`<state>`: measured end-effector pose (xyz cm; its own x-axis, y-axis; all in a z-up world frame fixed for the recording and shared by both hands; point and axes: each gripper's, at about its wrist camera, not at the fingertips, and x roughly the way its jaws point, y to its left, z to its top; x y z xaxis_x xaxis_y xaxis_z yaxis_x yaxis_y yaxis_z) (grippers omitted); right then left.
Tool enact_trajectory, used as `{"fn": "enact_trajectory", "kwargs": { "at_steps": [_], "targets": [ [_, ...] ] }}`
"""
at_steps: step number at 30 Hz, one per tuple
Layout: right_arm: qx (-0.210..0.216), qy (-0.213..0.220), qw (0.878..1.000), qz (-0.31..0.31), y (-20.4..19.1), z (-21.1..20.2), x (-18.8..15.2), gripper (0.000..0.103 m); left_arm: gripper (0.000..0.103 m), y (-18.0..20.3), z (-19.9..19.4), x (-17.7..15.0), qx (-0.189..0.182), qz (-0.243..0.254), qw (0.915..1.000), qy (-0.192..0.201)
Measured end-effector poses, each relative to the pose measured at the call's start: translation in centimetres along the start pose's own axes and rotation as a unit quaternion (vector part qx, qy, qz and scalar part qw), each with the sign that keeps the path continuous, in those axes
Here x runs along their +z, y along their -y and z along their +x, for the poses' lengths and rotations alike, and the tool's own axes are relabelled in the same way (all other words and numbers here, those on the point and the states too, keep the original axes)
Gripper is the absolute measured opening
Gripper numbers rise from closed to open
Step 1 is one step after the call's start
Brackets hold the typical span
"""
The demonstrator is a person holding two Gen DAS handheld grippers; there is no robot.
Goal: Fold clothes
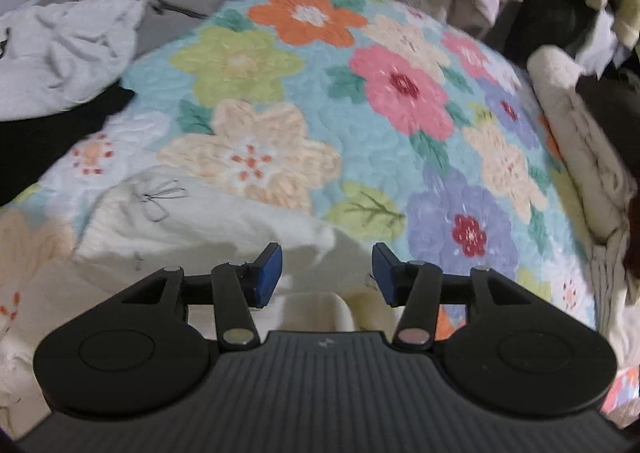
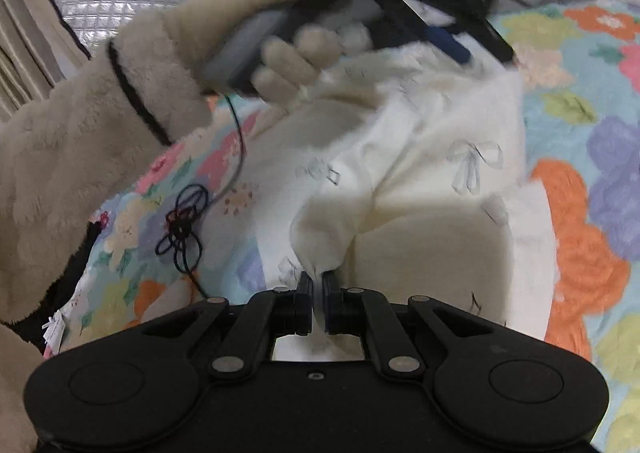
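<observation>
Cream garment (image 2: 432, 157), grey bow print, no readable writing, lies on floral bedspread (image 1: 320, 101). Right gripper (image 2: 317, 303) fingers pinch its fold. Left gripper (image 1: 327, 275) fingers apart, empty.

The right gripper (image 2: 318, 299) has its fingers (image 2: 305, 303) pinched together on a fold of a cream garment (image 2: 420, 181) printed with faint grey bows, drawing the cloth into a narrow peak just in front of them. The rest of the garment lies spread on the bed's floral quilt (image 2: 580, 253). Above it, a gloved hand (image 2: 280, 49) in a fluffy beige sleeve (image 2: 72, 157) holds the left gripper (image 2: 444, 41), which is blurred; its blue pads hang over the garment's far edge. A thin black cable (image 2: 184, 225) runs down from that hand and lies coiled on the quilt to the left.
</observation>
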<state>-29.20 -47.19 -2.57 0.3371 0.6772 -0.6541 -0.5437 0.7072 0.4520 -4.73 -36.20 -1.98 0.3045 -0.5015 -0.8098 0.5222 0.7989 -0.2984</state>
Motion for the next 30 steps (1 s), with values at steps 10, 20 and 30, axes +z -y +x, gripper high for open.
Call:
{"fn": "enact_trajectory", "kwargs": {
  "at_steps": [10,20,30],
  "targets": [
    [0.006,0.042,0.999,0.018,2.7,-5.0,0.1,0.027,0.006,3.0,1.9,-4.1,0.057,0.133,0.9890,-0.031],
    [-0.052,0.118,0.972,0.195,11.3,-7.2,1.0,0.055,0.006,-0.4,-2.7,-6.4,0.042,0.088,0.9952,0.009],
    [-0.119,0.127,0.974,0.143,8.7,-2.7,1.2,0.006,0.005,0.3,-1.8,-5.4,0.059,0.088,0.9938,0.034]
  ]
}}
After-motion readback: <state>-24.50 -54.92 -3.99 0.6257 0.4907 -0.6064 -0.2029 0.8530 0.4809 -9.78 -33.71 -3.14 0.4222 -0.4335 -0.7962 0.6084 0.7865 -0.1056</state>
